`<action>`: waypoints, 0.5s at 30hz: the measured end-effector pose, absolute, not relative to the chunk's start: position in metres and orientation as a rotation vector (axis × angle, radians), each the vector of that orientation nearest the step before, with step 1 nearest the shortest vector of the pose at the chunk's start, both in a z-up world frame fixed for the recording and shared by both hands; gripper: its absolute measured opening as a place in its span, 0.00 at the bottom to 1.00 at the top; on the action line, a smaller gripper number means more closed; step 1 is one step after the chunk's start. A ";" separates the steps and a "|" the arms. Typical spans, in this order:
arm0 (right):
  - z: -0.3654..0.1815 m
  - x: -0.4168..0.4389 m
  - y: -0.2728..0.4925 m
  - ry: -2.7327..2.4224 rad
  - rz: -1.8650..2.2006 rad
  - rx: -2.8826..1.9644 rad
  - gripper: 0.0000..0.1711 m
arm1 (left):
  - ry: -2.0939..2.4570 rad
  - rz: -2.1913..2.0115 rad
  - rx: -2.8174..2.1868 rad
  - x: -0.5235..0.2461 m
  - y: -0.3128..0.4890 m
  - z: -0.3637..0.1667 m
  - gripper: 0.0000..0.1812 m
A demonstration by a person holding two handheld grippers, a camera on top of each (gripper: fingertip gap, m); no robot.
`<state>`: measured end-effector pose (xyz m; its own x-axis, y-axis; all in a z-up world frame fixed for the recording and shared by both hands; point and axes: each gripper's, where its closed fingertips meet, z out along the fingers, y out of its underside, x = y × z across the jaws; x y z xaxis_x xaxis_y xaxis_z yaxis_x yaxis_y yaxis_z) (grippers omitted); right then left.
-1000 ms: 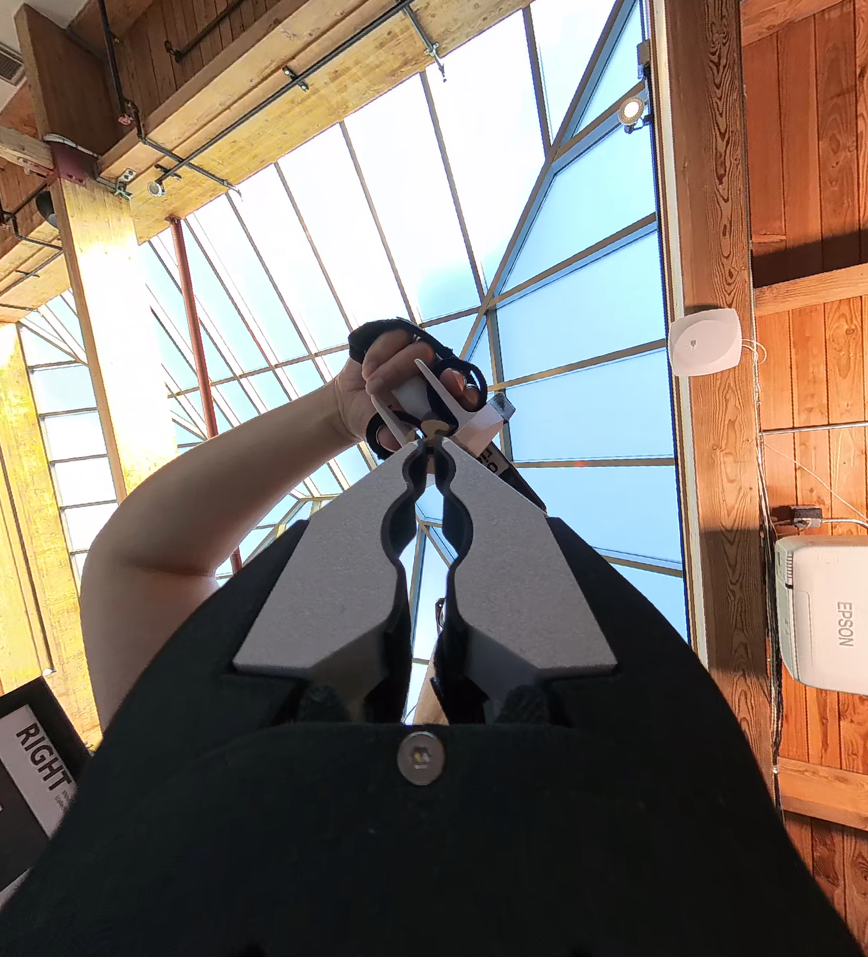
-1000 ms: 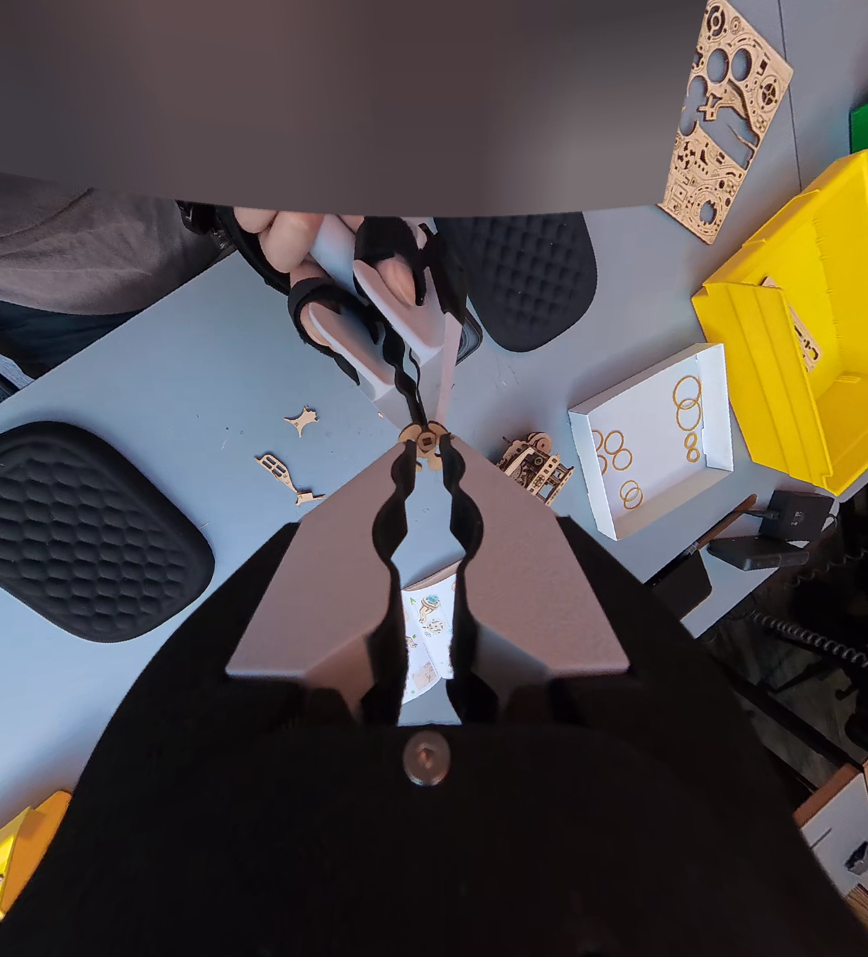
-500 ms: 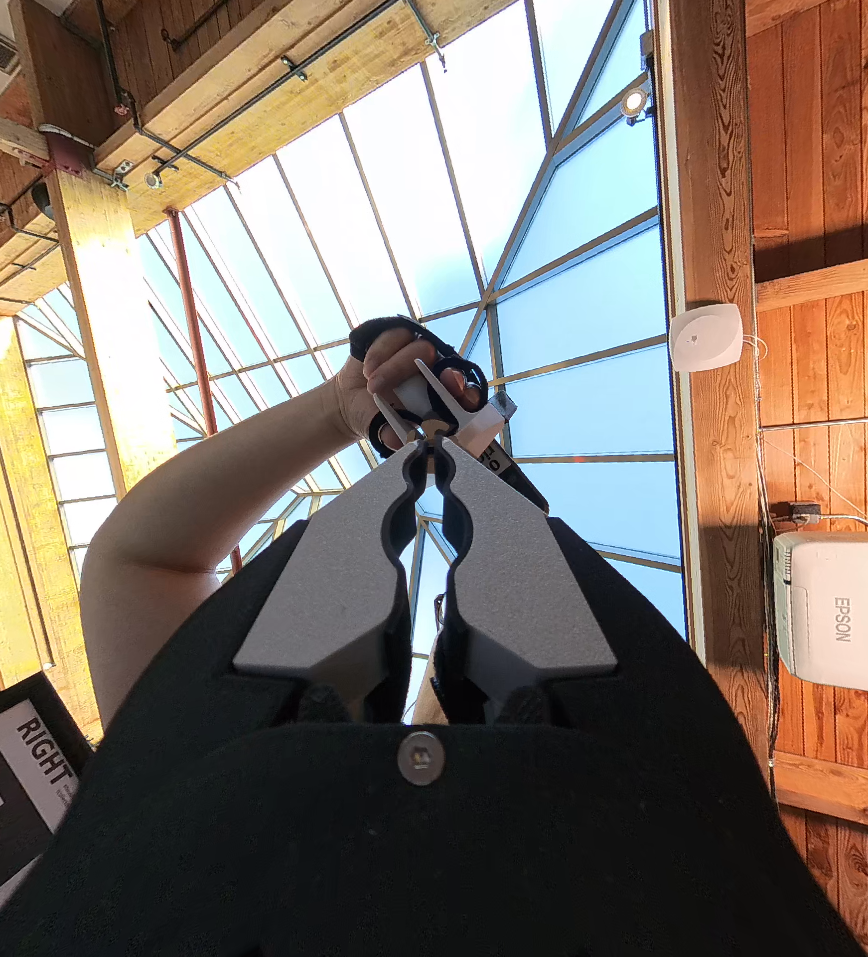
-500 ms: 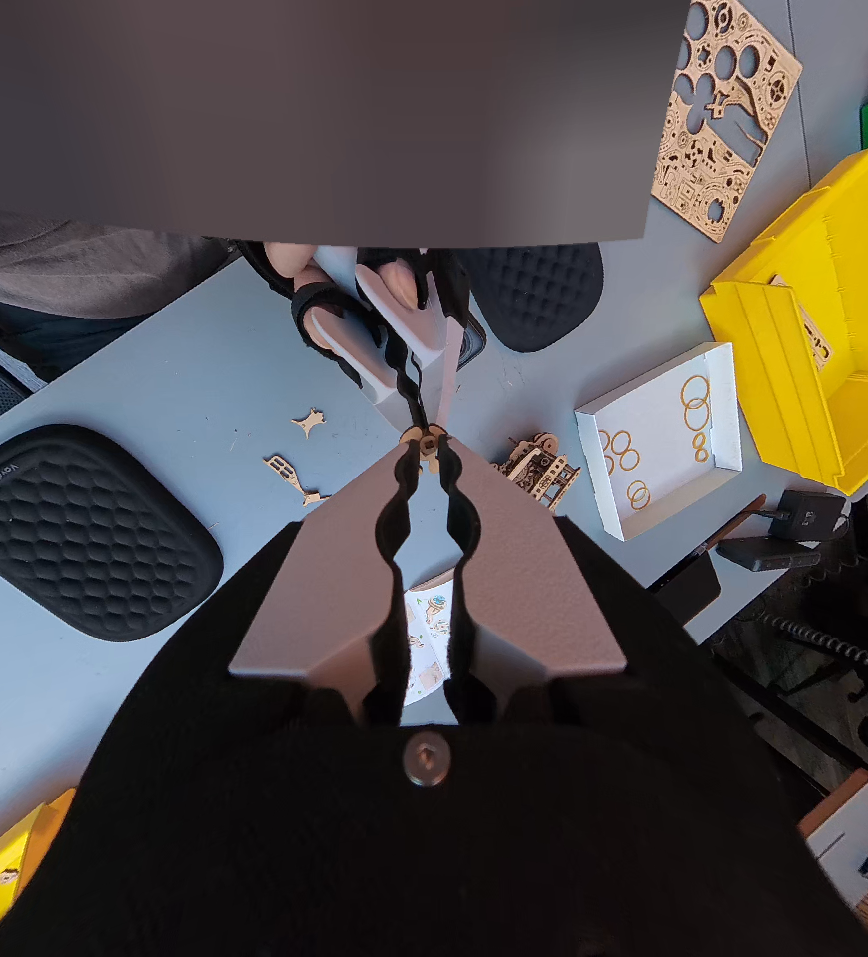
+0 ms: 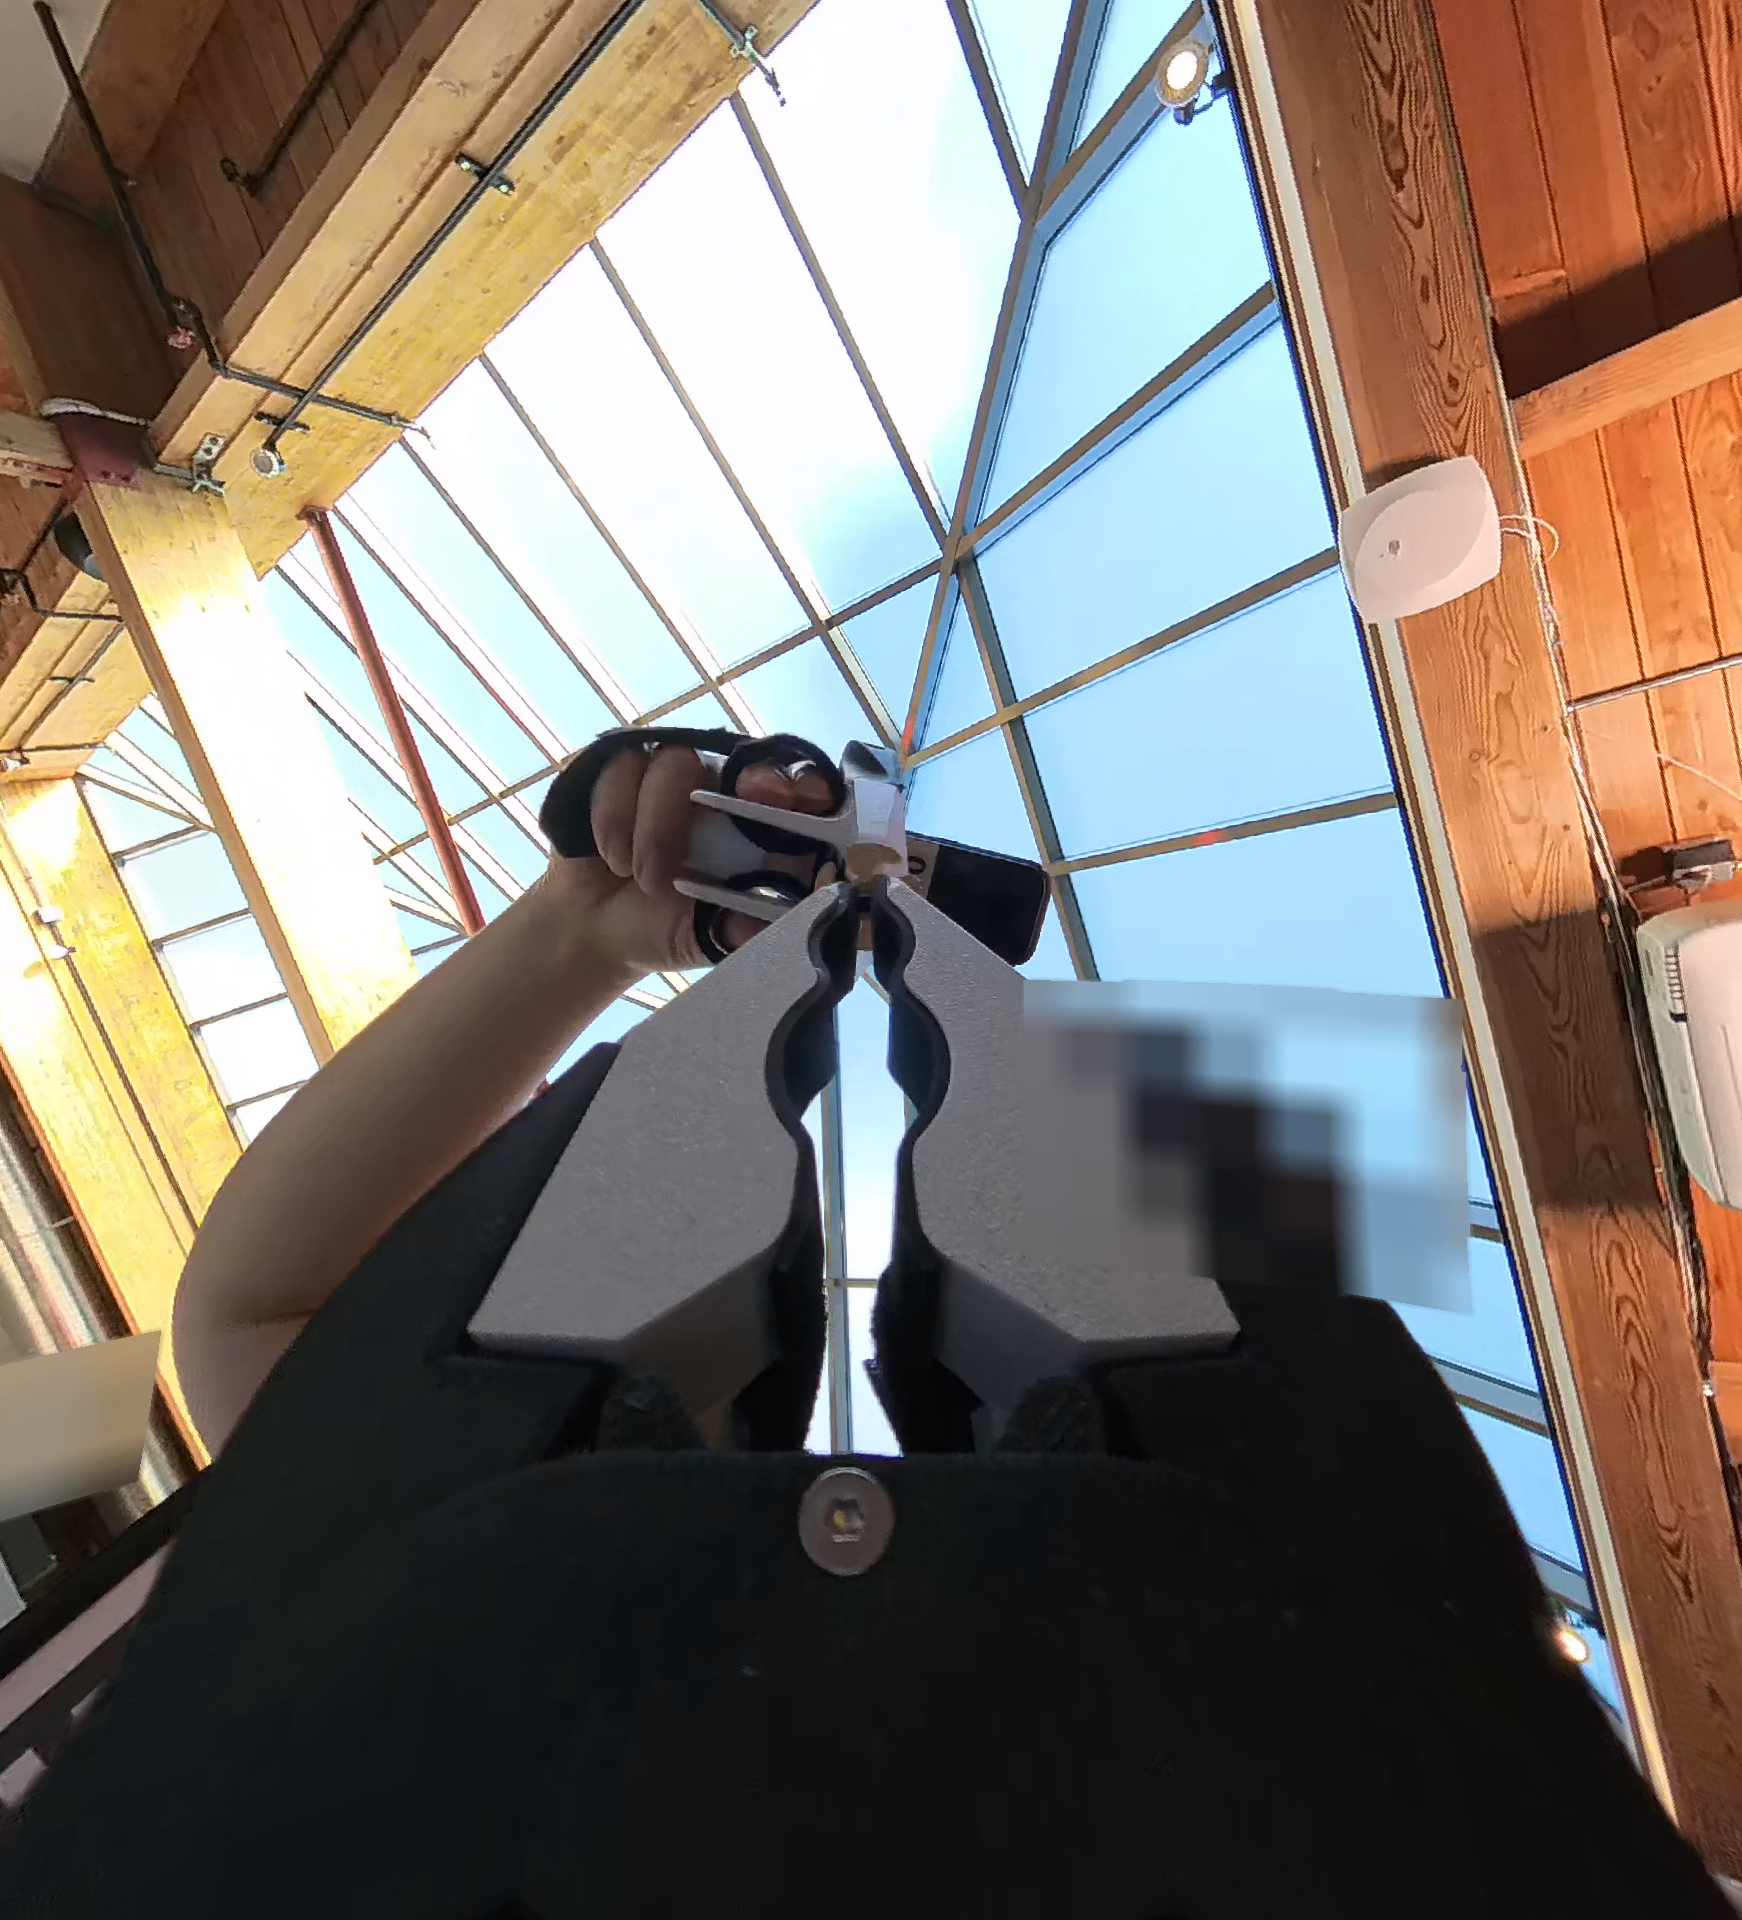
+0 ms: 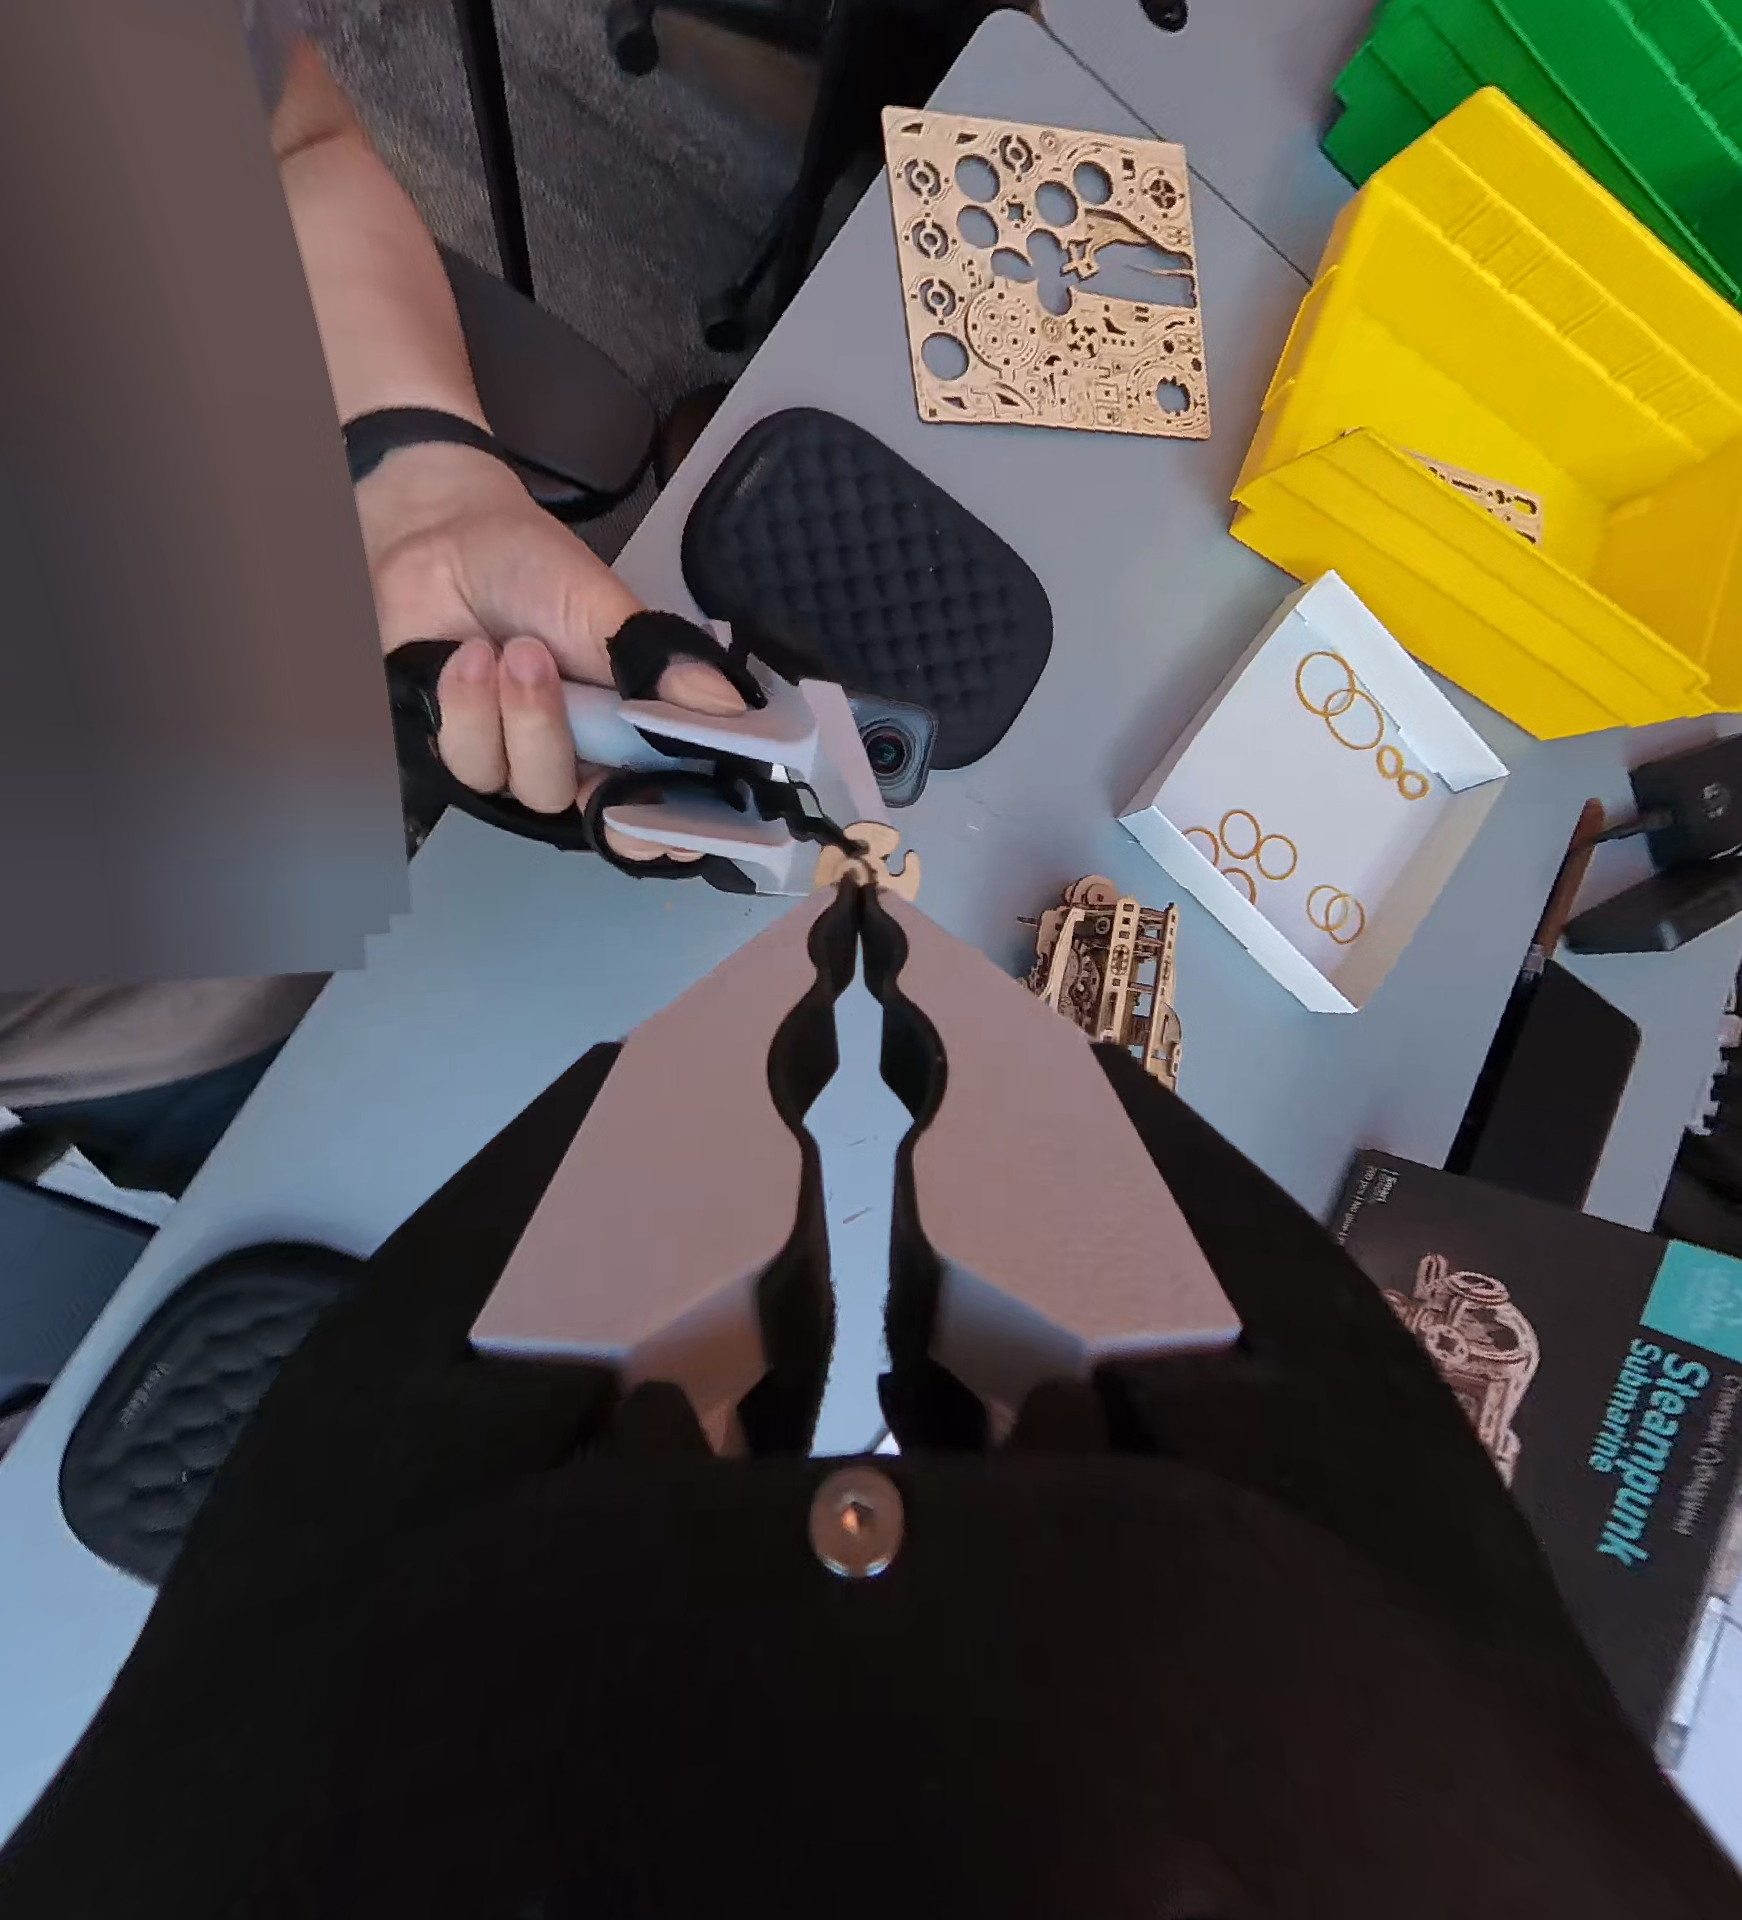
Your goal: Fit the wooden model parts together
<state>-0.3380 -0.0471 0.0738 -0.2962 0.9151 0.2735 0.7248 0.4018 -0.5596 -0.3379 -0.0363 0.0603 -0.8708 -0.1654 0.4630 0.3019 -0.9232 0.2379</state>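
Observation:
My right gripper (image 6: 851, 881) is shut on a small flat wooden part (image 6: 872, 854), held in the air above the grey table (image 6: 555, 997). My left gripper (image 6: 813, 847), in a person's hand, comes in from the left and is shut on the same small cluster of wooden pieces, tip to tip with the right. In the left wrist view, which looks up at a glass roof, my left gripper (image 5: 859, 899) is shut on a tan wooden piece (image 5: 872, 860), and the right gripper (image 5: 841, 857) meets it from the upper left. How the pieces join is hidden by the fingertips.
A partly built wooden model (image 6: 1106, 966) stands on the table just right of the grippers. A punched wooden sheet (image 6: 1054, 275), a white tray of rubber bands (image 6: 1303, 821), yellow bins (image 6: 1532, 499), green bins (image 6: 1594, 114), two black pads (image 6: 867, 582) and the kit box (image 6: 1573, 1382) lie around. Less than 4 cm separates the two grippers' tips.
Both grippers have turned about their meeting point while staying shut tip to tip. In the right wrist view the left gripper now comes from the left instead of from above.

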 end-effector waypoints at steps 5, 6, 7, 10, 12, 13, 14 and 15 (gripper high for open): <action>0.068 -0.341 -0.047 -2.049 0.479 -1.425 0.00 | -0.450 -2.778 -0.648 -0.337 -0.035 0.059 0.00; 0.066 -0.340 -0.044 -2.044 0.461 -1.433 0.00 | -0.471 -2.778 -0.645 -0.337 -0.033 0.058 0.00; 0.066 -0.340 -0.041 -2.032 0.444 -1.435 0.00 | -0.494 -2.787 -0.635 -0.337 -0.032 0.057 0.00; 0.069 -0.340 -0.031 -1.969 0.440 -1.462 0.00 | -0.546 -2.827 -0.610 -0.336 -0.033 0.055 0.00; 0.072 -0.340 -0.035 -1.973 0.494 -1.444 0.00 | -0.565 -2.842 -0.598 -0.335 -0.033 0.055 0.00; 0.072 -0.339 -0.043 -2.014 0.541 -1.409 0.04 | -0.571 -2.847 -0.596 -0.335 -0.033 0.055 0.00; 0.071 -0.337 -0.053 -2.074 0.572 -1.348 0.07 | -0.574 -2.850 -0.596 -0.335 -0.032 0.055 0.00; 0.071 -0.335 -0.056 -2.109 0.542 -1.278 0.07 | -0.577 -2.854 -0.594 -0.336 -0.032 0.054 0.00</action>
<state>-0.3353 -0.0558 0.0714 -0.3509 0.8917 0.2859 0.6437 0.4514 -0.6180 -0.3356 -0.0321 0.0545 -0.9061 -0.0855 0.4144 0.2397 -0.9107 0.3364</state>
